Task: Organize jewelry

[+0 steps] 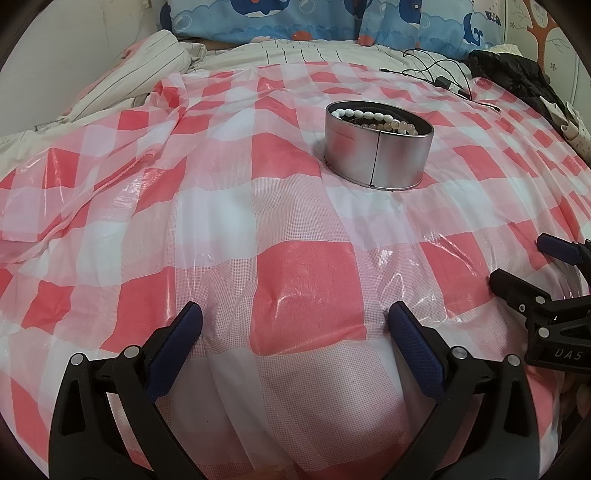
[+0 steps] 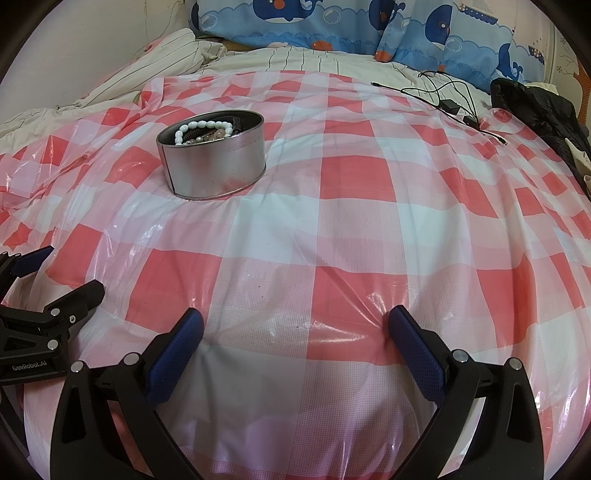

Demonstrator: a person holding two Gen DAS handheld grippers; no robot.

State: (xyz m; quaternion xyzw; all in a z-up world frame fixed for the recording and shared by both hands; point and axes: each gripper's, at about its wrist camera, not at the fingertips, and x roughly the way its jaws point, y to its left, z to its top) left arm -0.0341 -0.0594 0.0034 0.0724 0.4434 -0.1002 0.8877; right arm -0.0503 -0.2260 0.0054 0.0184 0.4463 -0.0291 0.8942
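Observation:
A round silver tin stands on the pink-and-white checked plastic sheet, in the left wrist view ahead and to the right, in the right wrist view ahead and to the left. White bead bracelets and other bead pieces lie inside it. My left gripper is open and empty, low over the sheet, well short of the tin. My right gripper is open and empty too, beside the left one. Each gripper shows at the edge of the other's view: the right one, the left one.
The checked sheet covers a bed. Striped bedding bunches at the far left. Blue whale-print pillows lie at the head. Black cables with a charger and a black garment lie at the far right.

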